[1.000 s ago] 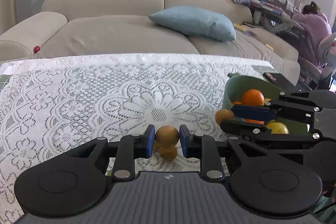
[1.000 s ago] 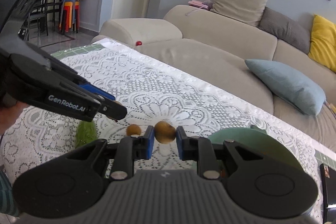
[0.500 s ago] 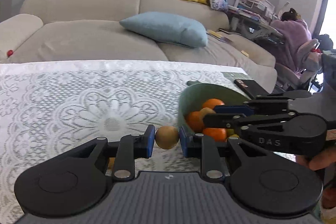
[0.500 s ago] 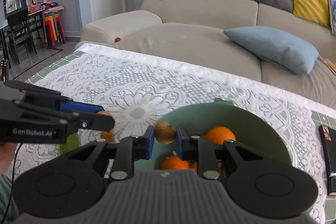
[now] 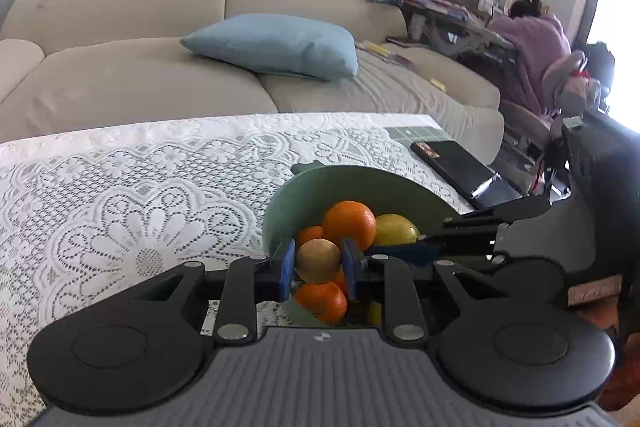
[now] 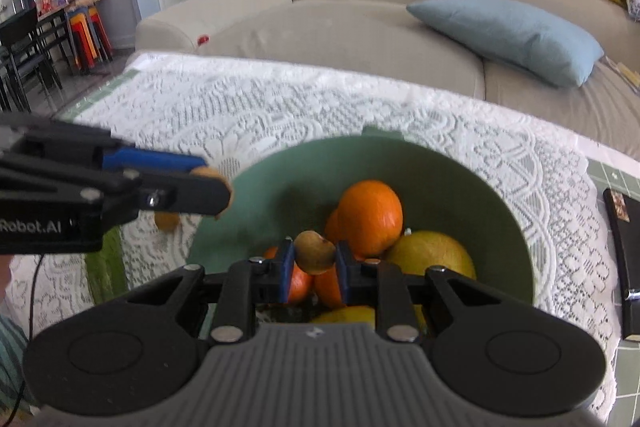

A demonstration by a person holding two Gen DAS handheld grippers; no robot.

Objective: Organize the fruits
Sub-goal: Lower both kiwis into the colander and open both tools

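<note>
Right wrist: gripper [image 6: 312, 269] clamps brown fruit [image 6: 315, 251]

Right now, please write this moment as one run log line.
left gripper: shut on brown fruit | right gripper: shut on tan fruit | both above green bowl

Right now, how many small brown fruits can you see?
3: one clamped in the left gripper, one clamped in the right gripper over the green bowl, one on the lace cloth beside the bowl. Others may be hidden.
</note>
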